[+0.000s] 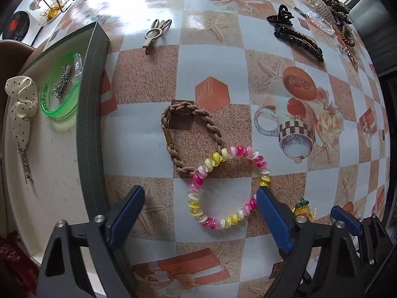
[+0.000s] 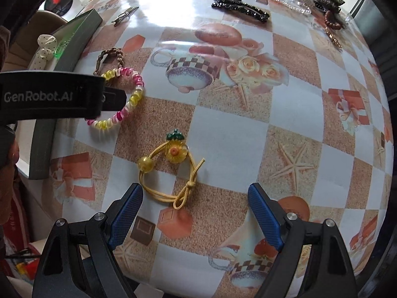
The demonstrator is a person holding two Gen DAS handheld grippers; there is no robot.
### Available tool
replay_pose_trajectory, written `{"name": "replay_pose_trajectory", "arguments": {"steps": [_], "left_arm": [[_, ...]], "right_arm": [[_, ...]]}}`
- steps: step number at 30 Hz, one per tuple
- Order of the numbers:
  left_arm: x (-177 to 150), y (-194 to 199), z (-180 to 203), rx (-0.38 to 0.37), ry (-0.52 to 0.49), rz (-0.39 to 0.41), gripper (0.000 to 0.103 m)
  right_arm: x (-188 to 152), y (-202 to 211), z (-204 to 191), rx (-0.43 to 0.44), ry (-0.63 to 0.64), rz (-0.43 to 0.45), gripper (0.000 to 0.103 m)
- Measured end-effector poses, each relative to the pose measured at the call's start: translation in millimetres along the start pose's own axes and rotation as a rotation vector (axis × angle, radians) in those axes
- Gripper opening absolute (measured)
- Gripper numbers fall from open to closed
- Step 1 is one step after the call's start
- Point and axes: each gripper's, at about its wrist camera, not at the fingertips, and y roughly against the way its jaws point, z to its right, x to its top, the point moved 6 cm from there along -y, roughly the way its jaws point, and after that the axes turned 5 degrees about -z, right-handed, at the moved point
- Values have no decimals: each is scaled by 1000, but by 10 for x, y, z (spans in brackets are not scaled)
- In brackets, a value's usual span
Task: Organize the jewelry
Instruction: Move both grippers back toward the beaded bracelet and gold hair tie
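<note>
A pink, yellow and white coil hair tie lies on the table between the fingers of my open left gripper; it also shows in the right wrist view. A brown braided bracelet touches it. My open right gripper hovers over a yellow elastic hair tie with a flower charm, seen small in the left wrist view. A green-walled tray at left holds a green bangle, a polka-dot bow clip and small metal pieces.
A beige hair clip lies near the tray's far corner. Black claw and jewelled clips and a pile of clear and brown pieces lie far right. The left gripper's body fills the left of the right wrist view.
</note>
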Motion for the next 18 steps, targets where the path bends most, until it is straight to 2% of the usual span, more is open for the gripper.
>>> {"name": "replay_pose_trajectory", "arguments": {"steps": [2, 6, 13, 14, 16, 18], "left_arm": [[-2, -3, 18, -2, 2, 1, 87], [18, 18, 63, -11, 0, 4, 75], [27, 61, 180, -17, -10, 6, 59], [27, 59, 164, -18, -10, 6, 57], [12, 52, 176, -6, -14, -2, 43], [-5, 56, 187, 3, -16, 0, 41]], "right_arm": [[-4, 3, -8, -20, 1, 13, 82], [88, -7, -90, -52, -1, 28, 67], [139, 21, -72, -57, 5, 25, 46], [148, 15, -82, -57, 9, 23, 41], [195, 38, -82, -54, 16, 16, 32], [176, 5, -84, -49, 15, 10, 19]]}}
